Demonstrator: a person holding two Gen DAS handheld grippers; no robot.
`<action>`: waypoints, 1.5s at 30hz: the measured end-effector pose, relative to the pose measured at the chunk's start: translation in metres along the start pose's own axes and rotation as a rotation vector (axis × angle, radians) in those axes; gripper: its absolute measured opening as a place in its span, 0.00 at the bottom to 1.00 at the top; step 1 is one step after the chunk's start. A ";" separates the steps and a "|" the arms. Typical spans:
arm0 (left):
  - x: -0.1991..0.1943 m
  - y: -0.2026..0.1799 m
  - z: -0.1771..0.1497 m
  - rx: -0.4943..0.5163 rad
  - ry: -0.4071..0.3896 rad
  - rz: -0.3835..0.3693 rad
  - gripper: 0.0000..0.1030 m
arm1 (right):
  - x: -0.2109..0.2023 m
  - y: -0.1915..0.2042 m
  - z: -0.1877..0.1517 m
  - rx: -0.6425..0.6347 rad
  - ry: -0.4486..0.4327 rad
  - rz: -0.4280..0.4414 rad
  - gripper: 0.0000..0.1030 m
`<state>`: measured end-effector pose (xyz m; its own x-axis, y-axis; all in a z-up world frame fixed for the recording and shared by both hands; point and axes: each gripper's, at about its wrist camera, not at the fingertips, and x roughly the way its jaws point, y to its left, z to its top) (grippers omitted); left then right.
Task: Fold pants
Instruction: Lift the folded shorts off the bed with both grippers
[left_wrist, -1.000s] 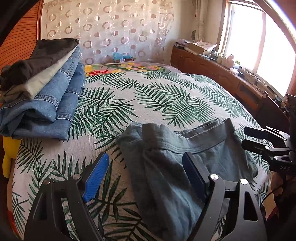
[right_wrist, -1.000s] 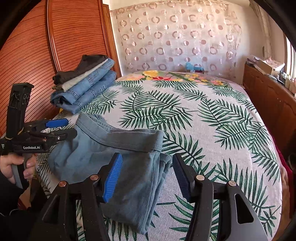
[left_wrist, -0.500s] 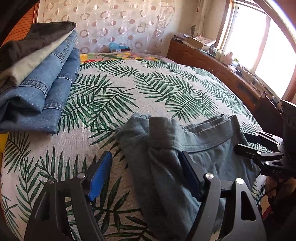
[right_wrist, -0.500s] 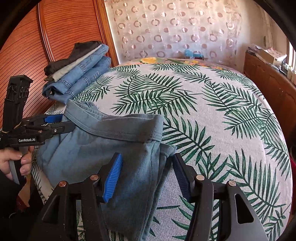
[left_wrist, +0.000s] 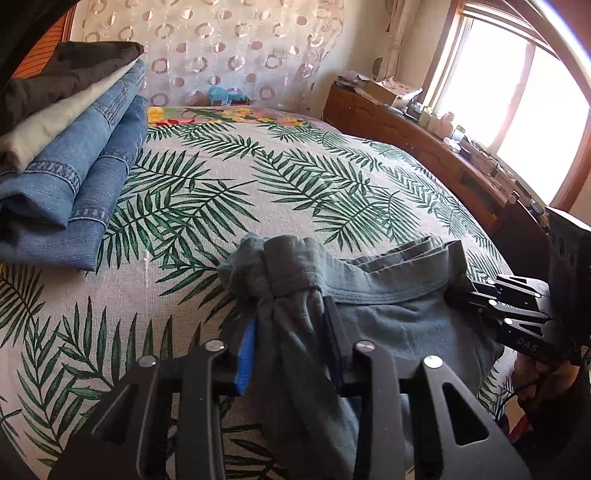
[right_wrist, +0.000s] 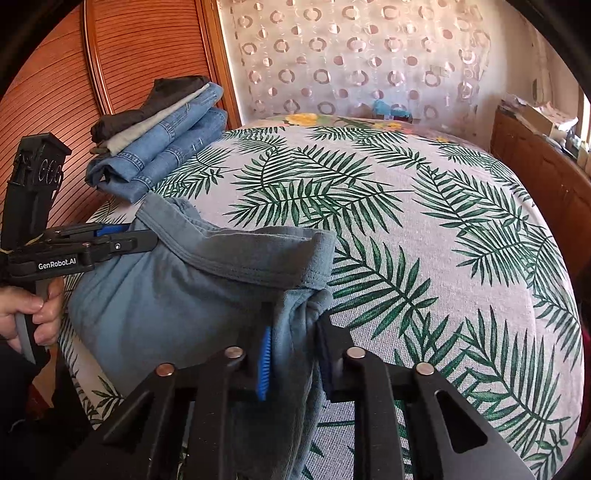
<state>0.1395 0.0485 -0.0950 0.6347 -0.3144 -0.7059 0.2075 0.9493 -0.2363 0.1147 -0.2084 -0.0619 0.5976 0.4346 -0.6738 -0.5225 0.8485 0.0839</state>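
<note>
Daylight floods in through the window (left_wrist: 517, 107), which is blown out to near white in the left wrist view and casts a bright flare along the upper right rim. The bedspread (left_wrist: 258, 184) is evenly and brightly lit, with soft shadows under the cloth folds. Both fisheye views bend straight lines hard near the edges, and the corners fall off to black. Focus is sharp, without motion blur.
</note>
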 end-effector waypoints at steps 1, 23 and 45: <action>-0.001 -0.001 0.000 0.006 -0.006 0.004 0.24 | -0.001 -0.001 0.000 0.002 -0.002 0.004 0.15; -0.080 -0.016 0.033 0.043 -0.266 0.012 0.15 | -0.061 0.010 0.033 -0.065 -0.198 0.026 0.07; -0.111 0.035 0.077 0.022 -0.398 0.109 0.15 | -0.031 0.033 0.122 -0.194 -0.274 0.094 0.08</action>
<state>0.1333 0.1169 0.0267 0.8915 -0.1901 -0.4112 0.1360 0.9781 -0.1574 0.1534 -0.1569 0.0509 0.6689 0.5951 -0.4456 -0.6730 0.7393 -0.0229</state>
